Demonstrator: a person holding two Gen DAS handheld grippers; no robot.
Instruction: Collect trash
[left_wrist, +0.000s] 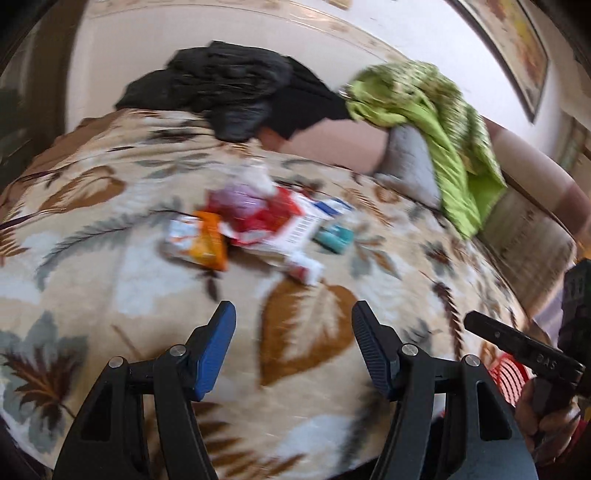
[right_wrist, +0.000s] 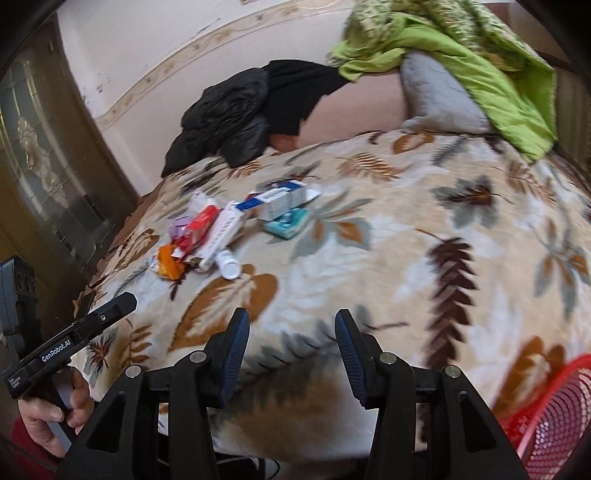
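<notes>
Leaf-print blanket (right_wrist: 424, 236) on a bed fills both views. Left gripper (left_wrist: 293, 314) and right gripper (right_wrist: 288, 321) both hover over it near the edge, jaws spread, nothing held. Beyond them, mid-blanket: trash pile (left_wrist: 258, 229) of wrappers and small cartons, with an orange packet (left_wrist: 207, 243) at its left and a teal box (right_wrist: 286, 223) at its right. Red mesh basket (right_wrist: 554, 417) sits near right, likely the bin. Step looks like the approach, nothing picked yet. Next: reach far, close on one piece, carry to basket.
</notes>
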